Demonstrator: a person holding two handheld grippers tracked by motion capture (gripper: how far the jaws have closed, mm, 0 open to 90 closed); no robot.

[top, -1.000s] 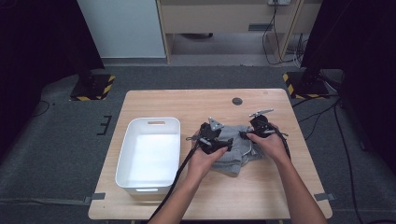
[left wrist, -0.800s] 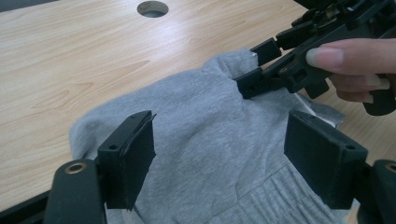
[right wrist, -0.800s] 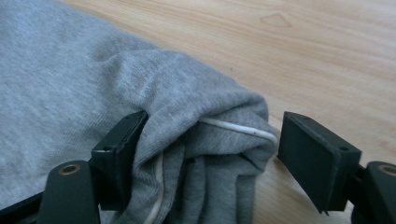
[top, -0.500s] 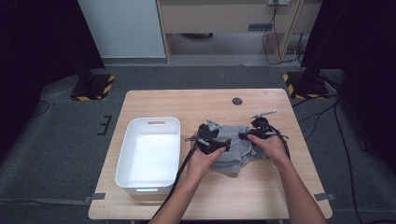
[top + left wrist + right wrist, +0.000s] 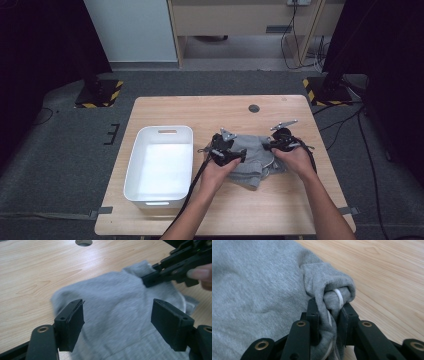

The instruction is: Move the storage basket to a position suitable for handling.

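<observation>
A crumpled grey garment point(image 5: 251, 165) lies on the wooden table point(image 5: 190, 110), right of centre. My left gripper point(image 5: 239, 155) hovers over its left part; its jaws stand open, wide apart above the grey cloth point(image 5: 120, 297), with nothing pinched. My right gripper point(image 5: 273, 148) is at the garment's right edge. Its jaws have just been closing and are now shut on a bunched fold of the cloth point(image 5: 329, 290) with a white cord in it. In the left gripper view the right gripper point(image 5: 150, 281) bites the far edge of the cloth.
A white plastic bin point(image 5: 134, 165) stands empty on the table's left half, close to my left forearm. A round cable hole point(image 5: 254, 108) sits near the table's far edge. Bare wood lies behind and in front of the garment.
The right gripper's jaws have closed on the garment's right edge. Both hands have stayed nearly in place over the cloth.
</observation>
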